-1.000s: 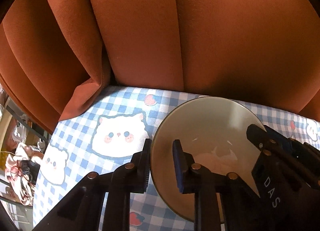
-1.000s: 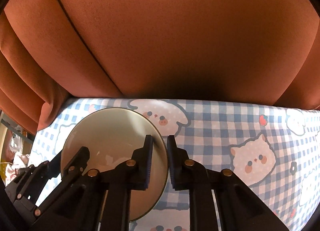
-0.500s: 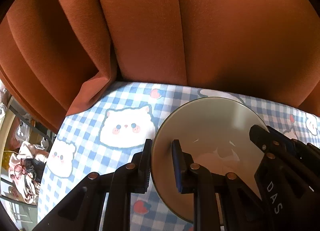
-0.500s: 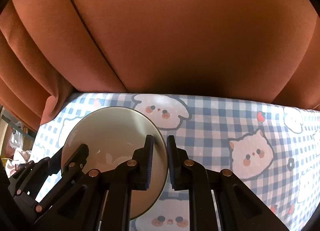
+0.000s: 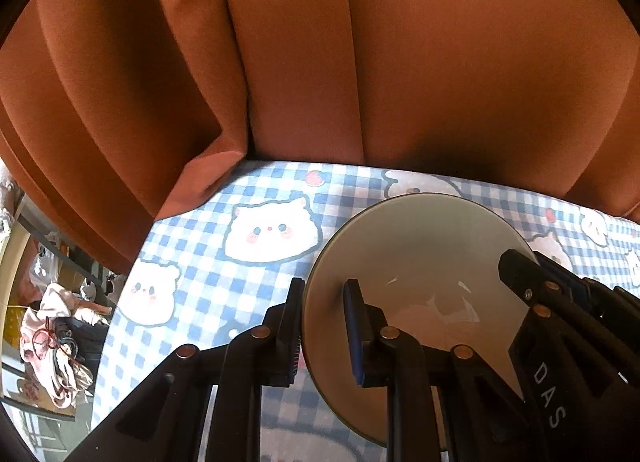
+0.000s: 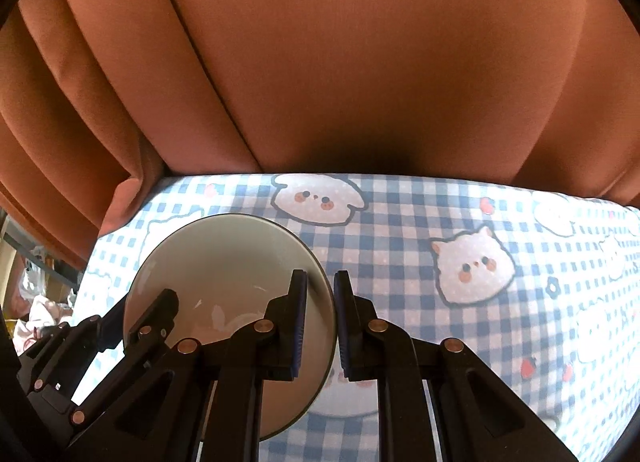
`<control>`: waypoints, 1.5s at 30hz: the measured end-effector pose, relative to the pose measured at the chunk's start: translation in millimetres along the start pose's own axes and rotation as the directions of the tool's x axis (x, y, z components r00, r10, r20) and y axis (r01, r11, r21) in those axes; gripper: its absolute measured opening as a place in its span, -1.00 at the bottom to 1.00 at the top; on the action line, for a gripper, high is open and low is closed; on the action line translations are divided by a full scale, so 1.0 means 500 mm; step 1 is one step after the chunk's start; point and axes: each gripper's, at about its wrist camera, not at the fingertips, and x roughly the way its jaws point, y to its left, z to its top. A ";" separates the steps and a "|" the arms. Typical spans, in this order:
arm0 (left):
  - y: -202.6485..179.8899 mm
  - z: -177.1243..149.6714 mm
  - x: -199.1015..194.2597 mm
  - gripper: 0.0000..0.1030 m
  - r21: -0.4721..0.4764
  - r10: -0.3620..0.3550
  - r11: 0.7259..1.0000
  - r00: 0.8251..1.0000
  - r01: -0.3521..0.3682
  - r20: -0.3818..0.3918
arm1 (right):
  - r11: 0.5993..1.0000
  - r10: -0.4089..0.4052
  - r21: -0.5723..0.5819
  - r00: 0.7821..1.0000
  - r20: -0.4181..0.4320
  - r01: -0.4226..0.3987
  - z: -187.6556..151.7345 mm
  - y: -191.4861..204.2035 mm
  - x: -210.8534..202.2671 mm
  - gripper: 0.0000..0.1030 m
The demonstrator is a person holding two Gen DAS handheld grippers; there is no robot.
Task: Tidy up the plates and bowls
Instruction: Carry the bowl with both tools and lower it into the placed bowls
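One cream bowl (image 5: 420, 262) (nothing else visible) is clamped by your left gripper (image 5: 322, 332) and right gripper (image 6: 320, 322); placing remains

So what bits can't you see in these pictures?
- Near side of the bowl: left wrist view, hidden behind the left tool.
- Bowl's underside and whether it touches the tablecloth: both views, hidden by the bowl itself.
- The pile past the table's left edge: left wrist view, small and blurred.
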 end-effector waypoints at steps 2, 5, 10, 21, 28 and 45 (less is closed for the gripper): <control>0.009 -0.006 -0.020 -0.67 0.003 -0.002 1.000 1.000 0.002 0.002 | 1.000 0.000 0.009 1.000 0.006 0.000 -0.006 0.007 -0.021 -0.66; 0.020 -0.016 -0.050 -0.67 0.017 -0.004 1.000 1.000 0.004 0.017 | 1.000 -0.002 0.021 1.000 0.007 0.002 -0.013 0.019 -0.050 -0.66; 0.042 -0.035 -0.108 -0.67 0.013 -0.023 1.000 0.999 0.022 0.041 | 0.999 -0.011 0.043 1.000 0.021 0.010 -0.030 0.038 -0.112 -0.66; 0.063 -0.087 -0.228 -0.67 0.064 -0.080 0.995 0.992 0.075 0.094 | 0.996 -0.055 0.078 0.996 0.074 0.049 -0.089 0.060 -0.255 -0.66; 0.069 -0.138 -0.275 -0.67 0.100 -0.133 0.987 0.986 0.122 0.105 | 0.989 -0.106 0.111 0.990 0.094 0.095 -0.149 0.065 -0.329 -0.66; 0.058 -0.272 -0.338 -0.67 0.163 -0.221 0.964 0.974 0.209 0.057 | 0.969 -0.202 0.164 0.976 0.080 0.187 -0.304 0.053 -0.439 -0.66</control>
